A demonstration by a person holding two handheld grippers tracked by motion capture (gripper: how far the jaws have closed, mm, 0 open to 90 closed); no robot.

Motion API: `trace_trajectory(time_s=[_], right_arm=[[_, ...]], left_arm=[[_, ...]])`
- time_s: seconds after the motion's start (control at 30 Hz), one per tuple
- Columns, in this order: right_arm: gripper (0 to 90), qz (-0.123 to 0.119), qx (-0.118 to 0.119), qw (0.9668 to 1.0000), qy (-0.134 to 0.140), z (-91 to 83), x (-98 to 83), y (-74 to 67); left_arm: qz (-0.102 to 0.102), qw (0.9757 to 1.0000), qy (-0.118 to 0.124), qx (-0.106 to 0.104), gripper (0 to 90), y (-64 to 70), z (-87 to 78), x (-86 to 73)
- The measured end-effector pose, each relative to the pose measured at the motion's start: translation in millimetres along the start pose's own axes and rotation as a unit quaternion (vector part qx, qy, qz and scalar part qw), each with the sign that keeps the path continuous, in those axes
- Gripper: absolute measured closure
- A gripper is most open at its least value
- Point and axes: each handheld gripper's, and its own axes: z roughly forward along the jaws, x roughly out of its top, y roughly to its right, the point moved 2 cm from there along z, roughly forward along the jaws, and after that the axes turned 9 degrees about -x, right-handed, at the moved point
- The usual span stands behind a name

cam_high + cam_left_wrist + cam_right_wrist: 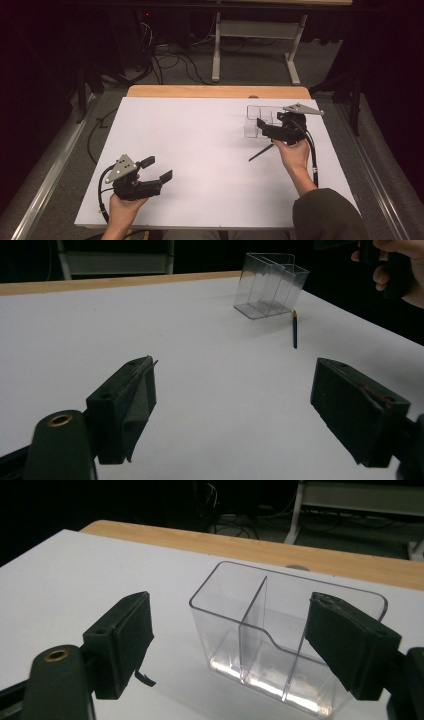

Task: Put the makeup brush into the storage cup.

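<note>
Your left claw near you on the white worktop, jaws wide, holding nothing, dark pencil lying farther right, your right claw spread wide before the clear divided container, no readable writing.

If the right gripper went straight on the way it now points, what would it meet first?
Most likely the clear divided container: the right gripper has its open jaws aimed at it, the right jaw overlapping its wall in that gripper's view. How far ahead it stands is unclear.
</note>
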Motion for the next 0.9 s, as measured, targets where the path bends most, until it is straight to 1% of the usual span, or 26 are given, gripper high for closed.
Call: trace_trajectory(time_s=[0.1,0.13,0.17,0.2,0.23,0.3,0.33,0.37,0.4,0.6,0.7,0.73,0.77,0.8,0.83,0.9], right_arm=[[22.8,0.003,-0.001,0.9998,-0.019,-0.2,-0.2,1.2],[23.2,0.001,-0.003,0.9995,-0.031,-0.5,-0.1,2.5],[23.3,0.005,-0.004,0.9993,-0.037,-0.6,0.1,2.6],[23.3,0.005,-0.004,0.9993,-0.037,-0.6,0.1,2.6],[23.6,0.003,-0.010,0.9987,-0.050,-0.6,0.8,3.8],[24.0,0.004,-0.014,0.9979,-0.062,-0.4,1.4,4.5],[24.0,0.004,-0.014,0.9979,-0.062,-0.4,1.4,4.5],[24.2,0.006,-0.019,0.9970,-0.075,0.3,2.0,5.0],[24.2,0.006,-0.019,0.9970,-0.075,0.3,2.0,5.0],[24.5,0.013,-0.023,0.9945,-0.101,2.6,2.0,6.2],[24.6,0.018,-0.025,0.9929,-0.115,3.7,1.6,7.1],[25.0,0.023,-0.025,0.9915,-0.125,4.4,1.3,7.8],[25.0,0.023,-0.025,0.9915,-0.125,4.4,1.3,7.8],[25.4,0.026,-0.025,0.9906,-0.132,5.0,1.1,8.3],[25.7,0.029,-0.026,0.9887,-0.144,6.1,0.6,9.3],[25.8,0.029,-0.028,0.9882,-0.148,6.5,0.3,9.8]], left_arm=[[0.001,1.0000,0.000,0.000,18.6,0.2,-0.5,0.0],[0.000,1.0000,0.000,0.000,18.7,0.1,-0.5,0.0],[0.000,1.0000,0.000,0.000,18.8,0.0,-0.5,0.0],[-0.001,1.0000,0.000,0.000,18.8,0.0,-0.3,0.0],[0.000,1.0000,-0.002,0.000,18.8,0.1,0.0,-0.1],[0.000,1.0000,-0.002,0.000,18.8,0.1,0.1,-0.1],[0.000,1.0000,-0.002,0.000,18.8,0.1,0.1,-0.1],[-0.001,1.0000,-0.002,-0.001,18.8,0.0,0.2,-0.1],[-0.001,1.0000,-0.002,0.000,18.8,-0.1,0.1,-0.1],[-0.001,1.0000,0.003,0.002,19.0,-0.1,-1.5,0.4],[-0.001,1.0000,0.005,0.003,19.0,0.1,-1.6,0.5],[-0.001,1.0000,0.005,0.003,19.0,0.2,-1.6,0.5],[-0.001,1.0000,0.005,0.003,19.0,0.2,-1.6,0.5],[-0.001,1.0000,0.005,0.003,19.0,0.1,-1.6,0.5],[-0.001,1.0000,0.006,0.003,19.1,0.1,-1.7,0.6],[-0.002,1.0000,0.005,0.003,19.2,0.1,-1.7,0.6]])
